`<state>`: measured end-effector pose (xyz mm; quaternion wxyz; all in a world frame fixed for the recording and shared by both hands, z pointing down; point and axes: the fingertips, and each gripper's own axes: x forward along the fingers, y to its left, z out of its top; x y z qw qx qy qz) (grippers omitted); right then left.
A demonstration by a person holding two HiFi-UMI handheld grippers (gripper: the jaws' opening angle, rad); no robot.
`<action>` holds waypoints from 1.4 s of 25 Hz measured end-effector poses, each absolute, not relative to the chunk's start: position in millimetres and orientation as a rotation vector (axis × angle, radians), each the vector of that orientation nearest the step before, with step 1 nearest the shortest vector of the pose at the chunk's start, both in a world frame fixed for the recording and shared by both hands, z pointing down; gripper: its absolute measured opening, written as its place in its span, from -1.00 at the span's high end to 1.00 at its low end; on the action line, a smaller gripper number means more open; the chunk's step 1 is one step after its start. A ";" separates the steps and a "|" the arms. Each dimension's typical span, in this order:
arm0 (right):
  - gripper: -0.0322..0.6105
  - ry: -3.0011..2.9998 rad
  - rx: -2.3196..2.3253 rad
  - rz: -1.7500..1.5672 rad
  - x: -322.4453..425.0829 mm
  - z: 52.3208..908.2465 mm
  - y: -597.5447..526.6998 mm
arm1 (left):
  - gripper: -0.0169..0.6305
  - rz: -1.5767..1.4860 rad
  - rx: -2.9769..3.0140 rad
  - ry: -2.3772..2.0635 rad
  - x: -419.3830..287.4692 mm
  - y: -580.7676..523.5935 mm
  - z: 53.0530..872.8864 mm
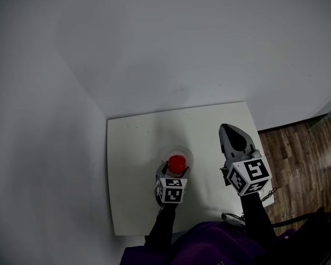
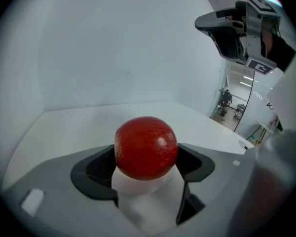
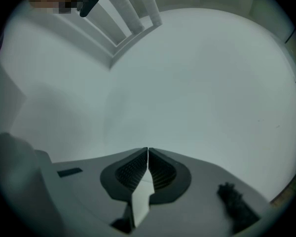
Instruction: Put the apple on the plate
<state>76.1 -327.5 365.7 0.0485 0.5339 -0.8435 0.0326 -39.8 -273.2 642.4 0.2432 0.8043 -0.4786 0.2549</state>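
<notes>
- The left claw (image 2: 147, 156) is closed on the apple (image 2: 146, 147): its dark ribbed pads (image 2: 96, 169) press against the fruit from both sides.
- The red apple sits right between the tips of this claw, and its top rises above the pads.
- In the head view the apple lies just ahead of the left claw's marker cube (image 1: 171, 190), within the faint round outline of the plate (image 1: 189, 155).
- The plate is pale and hard to make out. It spreads around and ahead of the left claw's tips. Whether the apple rests on it or hangs just above it cannot be told.
- The white tabletop (image 1: 135, 148) stretches below and ahead of both claws.
- The right claw (image 3: 148, 153) is shut with nothing in it; its two ribbed pads meet along a thin line.
- It is held beside the left claw, well apart from the apple and plate, with its dark tip (image 1: 228, 129) pointing away from the person.
- From the left claw's camera the right claw (image 2: 222, 23) shows high at the upper right, above the tabletop.
</notes>
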 end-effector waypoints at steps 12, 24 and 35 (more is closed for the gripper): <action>0.87 -2.567 1.635 0.097 76.3 365.2 -328.6 | -0.22 0.692 2.157 -1.257 -39.6 -273.9 655.9; 0.86 -2.579 1.631 0.092 76.4 363.4 -328.1 | -0.23 0.709 2.190 -1.254 -38.2 -275.4 654.1; 0.86 -2.591 1.638 0.085 79.5 360.7 -328.0 | -0.29 0.656 2.232 -1.284 -41.0 -277.6 634.9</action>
